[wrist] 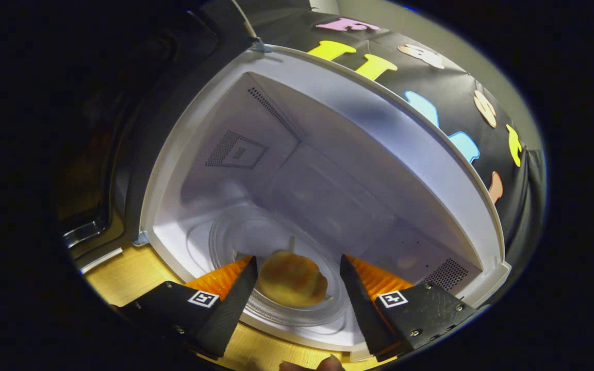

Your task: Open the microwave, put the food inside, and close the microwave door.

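The white microwave (pixel 482 242) stands open, and I look into its cavity. A golden-brown piece of food (pixel 292 278), like a bread roll, lies on the glass turntable (pixel 235 237) near the front of the cavity. My gripper (pixel 297 257) is open, with one finger on each side of the food. The left finger's edge is right against the food, while a gap separates the right finger from it. Both fingertips reach just inside the cavity's front edge.
The dark microwave door (pixel 96 154) is swung open to the left of the cavity. The microwave stands on a light wooden table (pixel 121 278). A person's fingertip (pixel 323 365) shows just behind the fingers. Perforated vents mark the cavity walls.
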A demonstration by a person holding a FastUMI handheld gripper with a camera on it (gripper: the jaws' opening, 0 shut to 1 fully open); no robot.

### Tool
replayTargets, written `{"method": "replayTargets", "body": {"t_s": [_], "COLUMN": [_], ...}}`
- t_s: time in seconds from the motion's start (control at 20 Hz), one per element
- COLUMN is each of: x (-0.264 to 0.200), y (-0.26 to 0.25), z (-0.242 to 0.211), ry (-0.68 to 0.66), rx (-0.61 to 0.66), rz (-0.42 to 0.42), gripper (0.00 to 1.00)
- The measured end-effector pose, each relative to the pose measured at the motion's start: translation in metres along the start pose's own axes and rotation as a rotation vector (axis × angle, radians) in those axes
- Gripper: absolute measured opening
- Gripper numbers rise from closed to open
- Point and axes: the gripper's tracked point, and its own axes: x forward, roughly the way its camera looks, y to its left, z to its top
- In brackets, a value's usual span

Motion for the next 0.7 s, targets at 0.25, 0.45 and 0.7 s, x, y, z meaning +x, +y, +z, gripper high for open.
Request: {"method": "replayTargets", "body": {"t_s": [0.25,0.45,0.7], "x": [-0.03,-0.088,-0.198], "y": [0.003,0.0,-0.01], "z": [0.013,0.03,0.052], "ry": [-0.046,-0.108,-0.218], "rx": [0.009,0.055,0.103], "rz": [0.056,0.118,0.2], "gripper": [0.97,0.97,0.97]}}
